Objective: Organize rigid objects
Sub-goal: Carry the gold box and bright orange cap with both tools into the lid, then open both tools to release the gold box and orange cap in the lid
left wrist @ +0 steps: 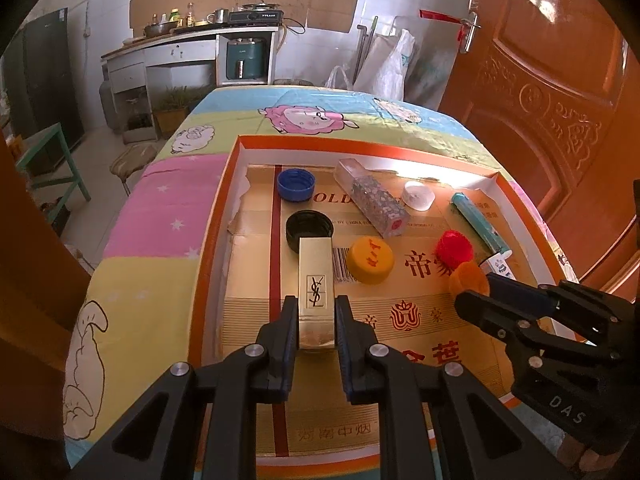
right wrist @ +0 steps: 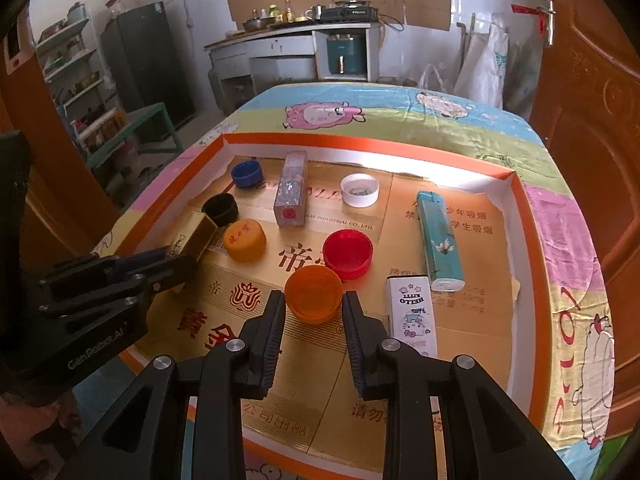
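Gold glossy box clamped; ribbed orange cap seemingly pinched.

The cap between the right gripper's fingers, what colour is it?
Orange cap, clearest in the right wrist view.

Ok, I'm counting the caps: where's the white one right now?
The white cap lies open side up at the tray's far side, between the clear glitter box and the teal lighter.

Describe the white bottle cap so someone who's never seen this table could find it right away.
Look in the orange-rimmed tray on the cartoon sheep tablecloth. Near its far wall, between the clear glittery rectangular case and the teal lighter, sits the white cap. It is the only white one, lying open side up.
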`<state>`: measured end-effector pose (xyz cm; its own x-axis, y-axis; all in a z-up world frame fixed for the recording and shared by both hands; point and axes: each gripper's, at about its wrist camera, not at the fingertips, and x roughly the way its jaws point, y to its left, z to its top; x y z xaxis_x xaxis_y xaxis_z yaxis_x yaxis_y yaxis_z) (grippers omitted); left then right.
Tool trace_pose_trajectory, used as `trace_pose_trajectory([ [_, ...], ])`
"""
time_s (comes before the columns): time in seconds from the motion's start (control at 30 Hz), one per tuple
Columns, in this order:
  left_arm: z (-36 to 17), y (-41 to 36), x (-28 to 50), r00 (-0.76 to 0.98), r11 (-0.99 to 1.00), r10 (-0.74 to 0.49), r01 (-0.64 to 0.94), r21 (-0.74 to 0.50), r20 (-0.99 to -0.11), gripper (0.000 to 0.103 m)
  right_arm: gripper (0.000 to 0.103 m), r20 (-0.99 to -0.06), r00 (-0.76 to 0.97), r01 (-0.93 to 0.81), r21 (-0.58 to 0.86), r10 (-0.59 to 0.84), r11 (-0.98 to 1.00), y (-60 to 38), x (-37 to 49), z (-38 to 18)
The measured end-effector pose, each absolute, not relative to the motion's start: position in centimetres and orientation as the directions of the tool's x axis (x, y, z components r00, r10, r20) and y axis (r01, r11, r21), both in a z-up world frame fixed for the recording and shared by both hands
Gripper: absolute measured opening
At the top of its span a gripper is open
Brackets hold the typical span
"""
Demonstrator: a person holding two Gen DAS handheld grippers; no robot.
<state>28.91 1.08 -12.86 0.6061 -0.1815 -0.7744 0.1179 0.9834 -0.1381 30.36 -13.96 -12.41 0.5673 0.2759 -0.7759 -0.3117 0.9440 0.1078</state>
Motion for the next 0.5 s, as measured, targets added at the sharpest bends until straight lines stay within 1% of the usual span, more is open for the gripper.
trace_pose_trajectory([
  [0.37,-13.3,1.0,29.1,0.601,0.982,-0.187,0.123,-0.141,-0.777,0.019,0.030,-0.789,0.557,-0.317,0.085,0.258,0.945,-13.4,30.9,-13.5],
  [0.5,-13.2,1.0,29.0,0.602,0.981,-0.195,0.128,-0.148,-0.775,0.020,0.033,-0.790,0.557,-0.315,0.082,0.255,0.945,-13.4,30.9,-13.6],
])
